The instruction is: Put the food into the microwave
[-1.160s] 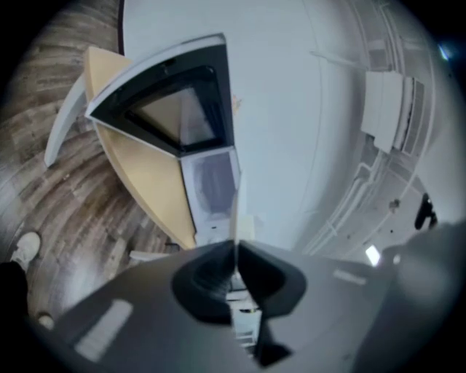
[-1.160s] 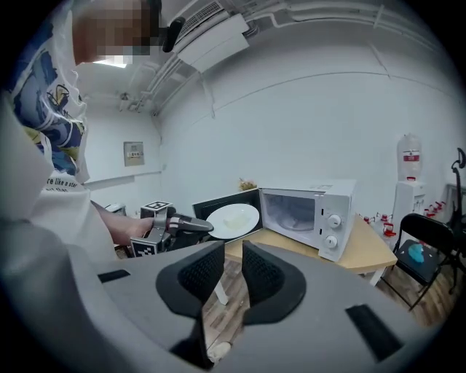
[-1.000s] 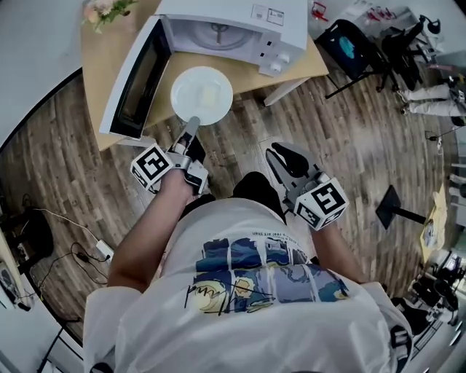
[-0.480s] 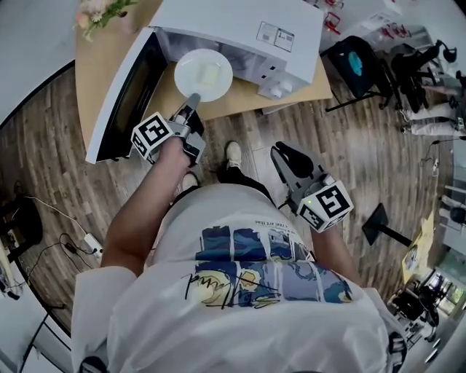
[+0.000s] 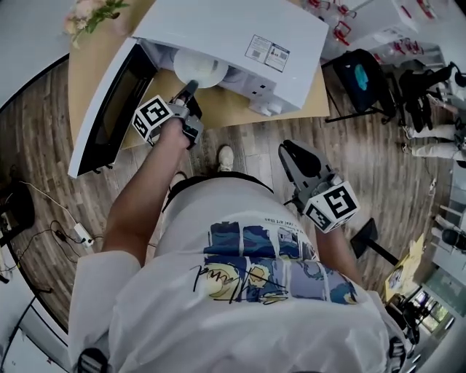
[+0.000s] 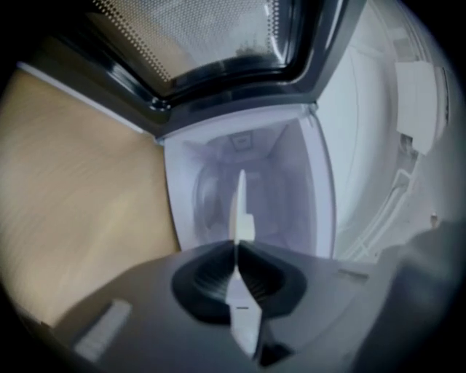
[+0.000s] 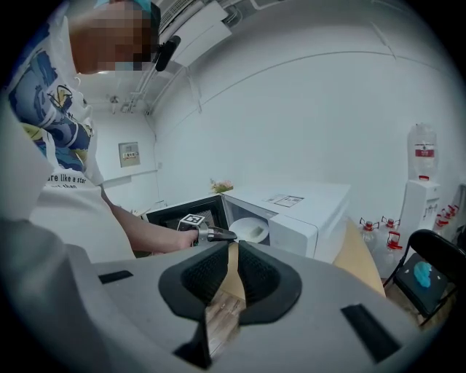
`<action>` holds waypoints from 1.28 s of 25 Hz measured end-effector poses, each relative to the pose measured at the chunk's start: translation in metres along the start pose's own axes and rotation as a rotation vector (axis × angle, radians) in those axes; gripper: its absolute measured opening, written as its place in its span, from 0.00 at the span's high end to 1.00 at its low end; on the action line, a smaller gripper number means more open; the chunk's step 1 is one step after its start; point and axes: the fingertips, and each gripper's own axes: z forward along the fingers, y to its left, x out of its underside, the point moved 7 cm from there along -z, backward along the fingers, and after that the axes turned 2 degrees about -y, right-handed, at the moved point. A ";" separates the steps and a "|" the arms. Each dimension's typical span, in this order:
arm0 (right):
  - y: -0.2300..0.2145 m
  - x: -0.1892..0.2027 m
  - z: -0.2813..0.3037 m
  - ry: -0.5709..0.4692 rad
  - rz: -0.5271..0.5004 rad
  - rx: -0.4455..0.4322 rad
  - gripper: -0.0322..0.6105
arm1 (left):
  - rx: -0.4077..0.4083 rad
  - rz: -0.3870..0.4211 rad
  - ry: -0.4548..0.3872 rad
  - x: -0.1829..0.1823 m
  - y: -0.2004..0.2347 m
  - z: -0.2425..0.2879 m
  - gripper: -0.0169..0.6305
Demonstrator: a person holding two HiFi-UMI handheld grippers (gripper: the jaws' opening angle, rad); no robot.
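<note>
A white plate (image 5: 198, 68) with a pale piece of food (image 7: 258, 231) on it is halfway inside the open white microwave (image 5: 233, 36); the oven's top hides its far half. My left gripper (image 5: 191, 89) is shut on the plate's near rim. In the left gripper view the plate (image 6: 239, 211) shows edge-on as a thin white sliver between the jaws, with the oven cavity (image 6: 251, 182) straight ahead. The door (image 5: 109, 109) is swung open to the left. My right gripper (image 5: 295, 156) hangs back over the floor, shut and empty.
The microwave stands on a wooden table (image 5: 226, 102) with flowers (image 5: 91, 13) at its far left corner. A black chair (image 5: 357, 76) and red-capped bottles stand to the right. Cables (image 5: 73, 233) lie on the floor at left. A water dispenser (image 7: 419, 189) is by the wall.
The left gripper has carried the plate forward from the table's front edge into the microwave's opening. The person has stepped closer and the right gripper has come along, still empty.
</note>
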 end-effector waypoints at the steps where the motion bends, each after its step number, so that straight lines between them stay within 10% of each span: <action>1: -0.006 0.000 -0.001 0.005 0.002 -0.002 0.89 | -0.005 -0.003 -0.006 0.000 0.002 0.006 0.95; 20: -0.071 -0.002 -0.007 0.010 0.006 -0.050 0.90 | -0.188 0.037 -0.053 -0.007 0.015 0.069 0.94; 32: -0.086 -0.005 -0.001 -0.005 0.010 -0.074 0.91 | -0.455 0.368 -0.011 -0.008 -0.002 0.078 0.83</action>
